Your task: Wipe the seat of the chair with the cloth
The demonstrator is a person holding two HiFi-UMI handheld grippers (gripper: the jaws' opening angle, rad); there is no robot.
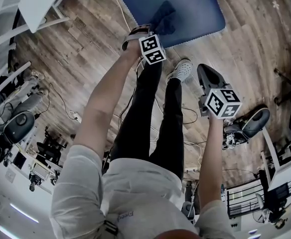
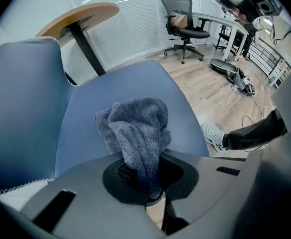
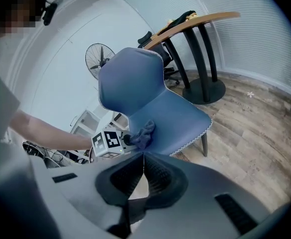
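You are in a room with a pale wood-plank floor (image 1: 75, 54), white walls and slatted blinds. A round wooden table (image 2: 80, 15) on a dark pedestal sits at the upper left of the left gripper view. A black mesh office chair (image 2: 184, 24) is at the top centre of that view. The head view looks steeply down over your pale top, black trousers and one white shoe (image 1: 181, 69).

A blue padded chair (image 3: 130, 83) with white scalloped edging stands at the centre of the right gripper view. Its seat (image 1: 195, 9) fills the top centre of the head view.

A grey-blue knitted cloth (image 2: 138, 128) rests bunched on the seat, at the centre of the left gripper view.

Your left gripper (image 2: 149, 183) has its jaws pinched onto the near end of the cloth, and the rest of the cloth spills forward onto the seat. In the head view this gripper is at the upper centre, at the seat's front edge.

Your right gripper (image 3: 144, 156) has its jaws meeting at the tips with nothing between them. It is at the right centre of the head view, over the floor and apart from the seat. Its own view shows the left gripper's marker cube (image 3: 107, 143) just left of the cloth.
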